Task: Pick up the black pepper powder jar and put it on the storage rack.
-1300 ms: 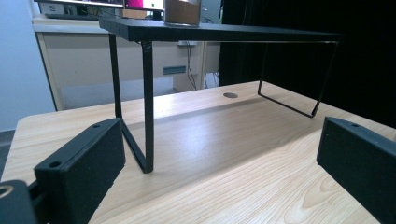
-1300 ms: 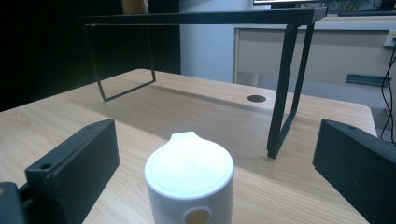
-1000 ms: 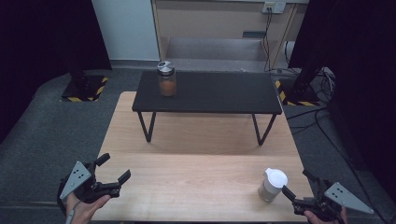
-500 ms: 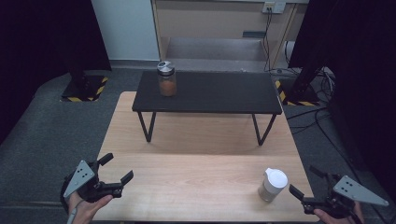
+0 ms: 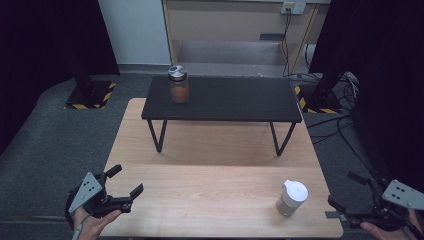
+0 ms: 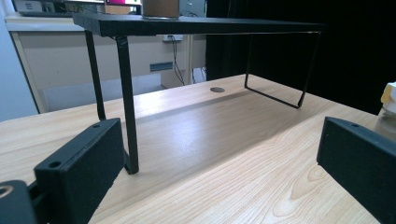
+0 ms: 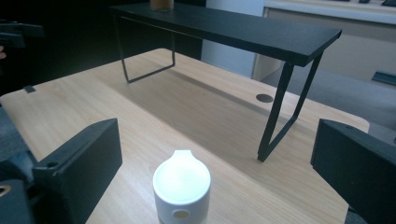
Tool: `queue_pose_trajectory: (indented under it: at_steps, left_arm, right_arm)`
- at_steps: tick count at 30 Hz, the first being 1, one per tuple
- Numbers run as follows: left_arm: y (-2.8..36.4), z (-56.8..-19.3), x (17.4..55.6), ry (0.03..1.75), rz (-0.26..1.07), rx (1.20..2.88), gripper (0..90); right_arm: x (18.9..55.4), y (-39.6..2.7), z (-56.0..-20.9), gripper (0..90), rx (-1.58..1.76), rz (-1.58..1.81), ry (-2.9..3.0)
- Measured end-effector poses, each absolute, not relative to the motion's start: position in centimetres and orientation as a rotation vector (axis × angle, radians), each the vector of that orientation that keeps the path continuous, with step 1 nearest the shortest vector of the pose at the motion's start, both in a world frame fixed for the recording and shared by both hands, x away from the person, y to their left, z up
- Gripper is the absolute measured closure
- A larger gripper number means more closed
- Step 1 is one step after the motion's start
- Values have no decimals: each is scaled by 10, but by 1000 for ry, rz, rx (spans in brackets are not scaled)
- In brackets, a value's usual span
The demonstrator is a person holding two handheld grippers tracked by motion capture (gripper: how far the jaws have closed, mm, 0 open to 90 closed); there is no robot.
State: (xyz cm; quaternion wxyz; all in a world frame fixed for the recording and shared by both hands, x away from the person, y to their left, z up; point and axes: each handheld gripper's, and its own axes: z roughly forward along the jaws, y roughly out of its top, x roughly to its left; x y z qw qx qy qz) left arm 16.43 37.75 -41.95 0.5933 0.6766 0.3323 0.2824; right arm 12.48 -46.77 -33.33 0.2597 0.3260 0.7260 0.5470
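A white lidded container (image 5: 291, 197) stands on the wooden table (image 5: 215, 180) near its front right corner. In the right gripper view this container (image 7: 181, 189) sits low and centred, just ahead of the two black jaws. My right gripper (image 5: 344, 189) hovers off the table's right edge, a little apart from the container. It is open, its jaws have just been closing slightly, and nothing is between them. My left gripper (image 5: 125, 181) is open and empty at the front left corner. A jar of orange contents with a silver lid (image 5: 178, 85) stands on the black raised shelf (image 5: 225, 97).
The black shelf (image 6: 196, 25) stands on thin metal legs across the far half of the table, with open room beneath it. A cable hole (image 7: 264, 98) marks the tabletop near the shelf's right leg. Dark floor, cables and stands surround the table.
My right gripper has lifted and drawn back to the right, away from the white container. The left gripper, the container and the jar have stayed where they were.
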Motion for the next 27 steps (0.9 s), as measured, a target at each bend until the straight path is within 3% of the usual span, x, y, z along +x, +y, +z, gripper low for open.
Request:
queue_pose_trajectory:
  at_steps: [13, 27]
  left_arm:
    - [377, -419, 164, 764, 655, 1577, 0]
    - [376, -419, 163, 762, 660, 1581, 0]
  right_arm:
    - [138, -474, -311, 31, 895, 1430, 2069]
    - [163, -442, -331, 38, 943, 1374, 2192]
